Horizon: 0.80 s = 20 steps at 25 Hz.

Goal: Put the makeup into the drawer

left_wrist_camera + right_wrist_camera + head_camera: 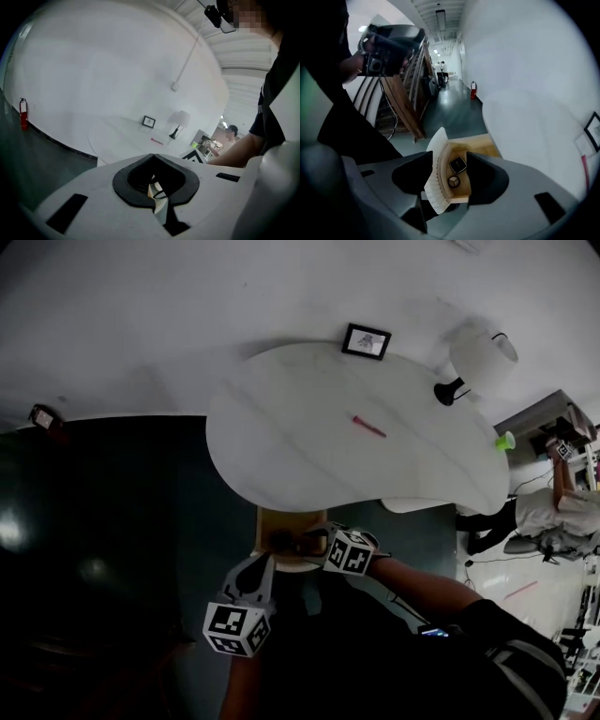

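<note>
— Checking jaws first: how do they stand?
— Right gripper [450,158]: jaws well apart, nothing between the pads. Left gripper [152,157]: jaw tips meet, nothing seen clamped.
— Location of the makeup?
— Black square compact [458,164] and a round item [453,182] lie side by side in the open wooden drawer [483,144], framed between the right jaws. One pink stick [368,427] lies on the white table [281,446], well apart from the drawer.

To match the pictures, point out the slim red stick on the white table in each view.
Head view: slim red stick, slightly right of centre, upper half.
Left gripper view: slim red stick, small, near picture centre.
Right gripper view: slim red stick, a pinkish strip at the right edge.
Shared landmark: black picture frame, near the stick in all three.
</note>
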Each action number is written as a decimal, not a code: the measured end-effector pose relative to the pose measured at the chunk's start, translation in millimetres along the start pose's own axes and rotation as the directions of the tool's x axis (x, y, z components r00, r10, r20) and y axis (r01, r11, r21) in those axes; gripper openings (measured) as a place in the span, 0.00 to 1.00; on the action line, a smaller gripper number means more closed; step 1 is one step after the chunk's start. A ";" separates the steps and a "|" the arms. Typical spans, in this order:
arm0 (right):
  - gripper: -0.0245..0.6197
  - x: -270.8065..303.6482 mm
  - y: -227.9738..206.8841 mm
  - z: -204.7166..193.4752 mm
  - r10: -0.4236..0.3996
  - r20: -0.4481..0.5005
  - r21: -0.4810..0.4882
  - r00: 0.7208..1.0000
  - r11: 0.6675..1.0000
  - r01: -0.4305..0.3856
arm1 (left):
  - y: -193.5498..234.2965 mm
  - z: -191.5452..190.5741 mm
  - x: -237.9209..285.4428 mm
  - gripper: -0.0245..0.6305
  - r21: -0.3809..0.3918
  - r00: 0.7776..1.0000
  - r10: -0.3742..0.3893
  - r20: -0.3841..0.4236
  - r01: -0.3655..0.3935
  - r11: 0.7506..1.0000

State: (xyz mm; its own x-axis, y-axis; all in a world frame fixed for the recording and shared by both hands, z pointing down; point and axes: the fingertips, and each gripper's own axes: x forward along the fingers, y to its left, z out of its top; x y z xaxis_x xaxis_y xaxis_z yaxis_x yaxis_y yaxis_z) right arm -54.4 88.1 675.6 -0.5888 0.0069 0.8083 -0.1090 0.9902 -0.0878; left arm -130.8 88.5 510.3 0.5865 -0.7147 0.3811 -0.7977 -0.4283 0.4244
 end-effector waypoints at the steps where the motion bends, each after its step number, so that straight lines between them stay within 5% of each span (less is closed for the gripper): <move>1: 0.38 -12.4 0.2 3.4 -0.025 0.013 0.006 1.000 1.000 0.025 | -6.6 8.1 -0.7 0.05 0.012 1.000 -0.012 0.009 0.012 1.000; 6: 0.37 -71.9 -16.1 15.5 -0.180 0.099 0.107 0.979 0.980 0.169 | -29.5 31.4 -6.3 0.05 0.079 0.998 -0.054 0.016 0.053 0.995; 10: 0.26 -107.0 -25.8 21.2 -0.273 0.168 0.214 0.947 0.948 0.235 | -30.0 35.5 -18.0 0.05 0.097 0.998 -0.053 0.026 0.050 0.994; 15: 0.10 -139.6 -27.6 41.8 -0.313 0.201 0.199 0.928 0.941 0.274 | -27.7 58.0 -32.4 0.05 0.096 0.997 -0.053 0.058 0.047 0.994; 20: 0.06 -168.4 -37.4 85.7 -0.322 0.293 0.197 0.900 0.942 0.273 | -27.1 81.4 -38.1 0.05 0.107 0.996 -0.075 0.042 0.070 0.992</move>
State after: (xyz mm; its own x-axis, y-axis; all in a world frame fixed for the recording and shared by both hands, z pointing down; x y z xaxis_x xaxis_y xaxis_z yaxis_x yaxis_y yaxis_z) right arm -19.8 38.0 492.9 -0.7295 -0.3539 0.5853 -0.4215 0.9066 0.0229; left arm -143.0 82.3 417.4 0.6379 -0.7034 0.3135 -0.7653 -0.5338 0.3596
